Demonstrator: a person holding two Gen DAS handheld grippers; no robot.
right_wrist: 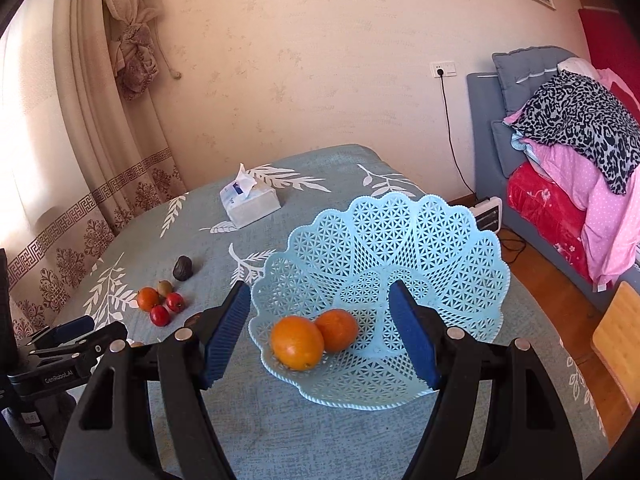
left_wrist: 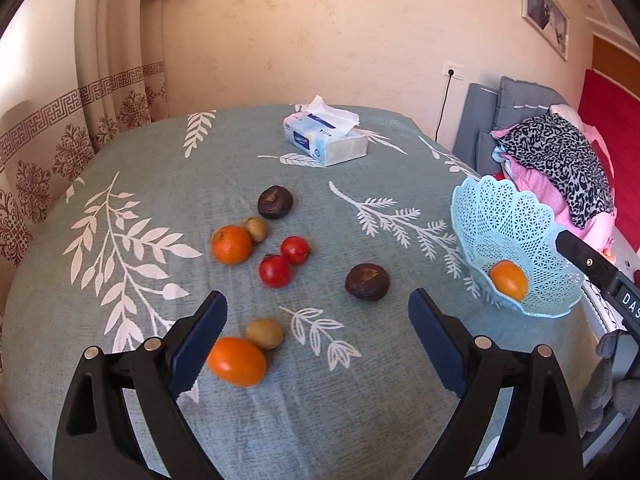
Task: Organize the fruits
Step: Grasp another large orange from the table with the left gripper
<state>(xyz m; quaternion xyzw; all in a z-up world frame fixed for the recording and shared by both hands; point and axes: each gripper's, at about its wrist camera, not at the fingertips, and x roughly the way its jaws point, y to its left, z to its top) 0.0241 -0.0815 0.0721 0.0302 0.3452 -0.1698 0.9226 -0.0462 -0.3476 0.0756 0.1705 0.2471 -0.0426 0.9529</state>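
four oranges [left_wrist: 231, 245], two tomatoes [left_wrist: 274, 271]

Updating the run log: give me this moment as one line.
basket: two oranges inside | left gripper: open, empty, near orange and kiwi on tablecloth | right gripper: open, empty, at basket

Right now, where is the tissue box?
The tissue box sits at the table's far end near the wall, beyond the loose fruit; in the right wrist view it is up-left of the blue basket.
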